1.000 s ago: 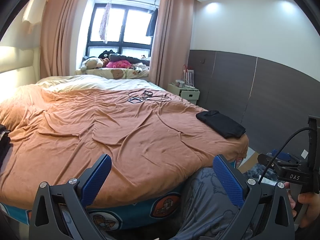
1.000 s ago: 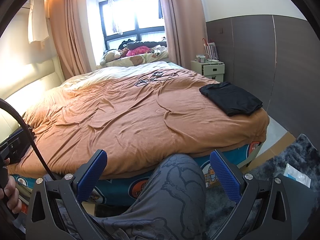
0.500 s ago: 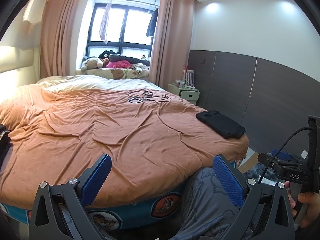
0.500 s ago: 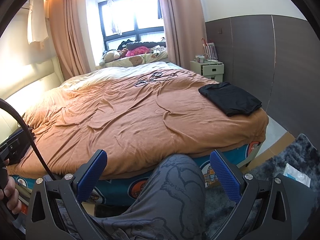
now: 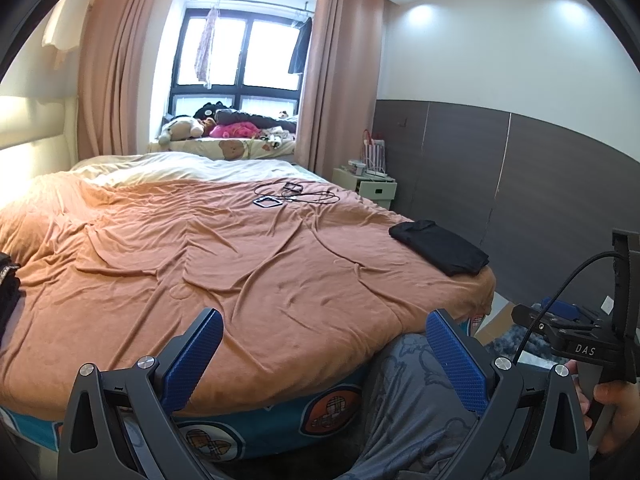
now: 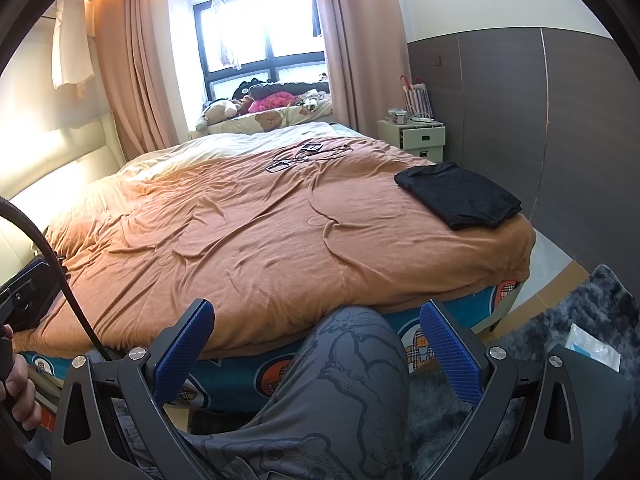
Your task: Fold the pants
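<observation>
A folded black garment lies flat on the near right corner of the bed with the orange-brown cover. More dark clothing shows at the left edge of the left wrist view, mostly cut off. My left gripper is open and empty, held low in front of the bed's near edge. My right gripper is also open and empty, above the person's knee in grey patterned trousers. Both are far from the black garment.
Cables and small devices lie on the far part of the bed. A nightstand stands by the dark wall panel. A grey rug with a plastic packet covers the floor to the right. Plush toys fill the window ledge.
</observation>
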### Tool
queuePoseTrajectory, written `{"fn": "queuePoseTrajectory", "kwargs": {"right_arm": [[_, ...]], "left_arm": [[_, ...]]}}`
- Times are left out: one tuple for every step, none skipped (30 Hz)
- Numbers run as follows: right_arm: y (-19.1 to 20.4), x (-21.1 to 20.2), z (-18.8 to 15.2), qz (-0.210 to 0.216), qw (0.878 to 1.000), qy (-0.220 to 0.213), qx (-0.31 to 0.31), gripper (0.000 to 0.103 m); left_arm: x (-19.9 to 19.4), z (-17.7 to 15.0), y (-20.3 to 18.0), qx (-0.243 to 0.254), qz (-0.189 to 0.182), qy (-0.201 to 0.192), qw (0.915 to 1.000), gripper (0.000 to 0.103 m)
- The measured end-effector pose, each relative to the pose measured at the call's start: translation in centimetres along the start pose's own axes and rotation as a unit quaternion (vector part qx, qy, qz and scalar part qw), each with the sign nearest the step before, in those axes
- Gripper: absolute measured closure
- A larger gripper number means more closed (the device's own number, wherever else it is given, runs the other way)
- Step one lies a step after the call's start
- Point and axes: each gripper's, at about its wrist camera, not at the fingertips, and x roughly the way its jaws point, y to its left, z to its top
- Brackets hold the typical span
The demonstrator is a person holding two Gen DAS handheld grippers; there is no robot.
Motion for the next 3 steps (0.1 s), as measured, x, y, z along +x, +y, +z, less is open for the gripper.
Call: {"fn": "queuePoseTrajectory", "kwargs": {"right_arm": [[-0.01,0.01,0.01,-0.001,1.0,0.0,0.0,0.0],[0.0,-0.01,0.03,-0.001,1.0,0.0,-0.001,0.0],[0.01,-0.05,0.05,0.0,1.0,0.0,-0.001,0.0]], "left_arm": [[-0.01,0.0,-0.03,0.0,0.0,0.0,1.0,0.001],[0.08,0.06,0.0,0.0,0.0,0.0,1.0,0.001],[0.08,0.07,0.0,-0.001,-0.001,0.0,1.0,0.001]]}}
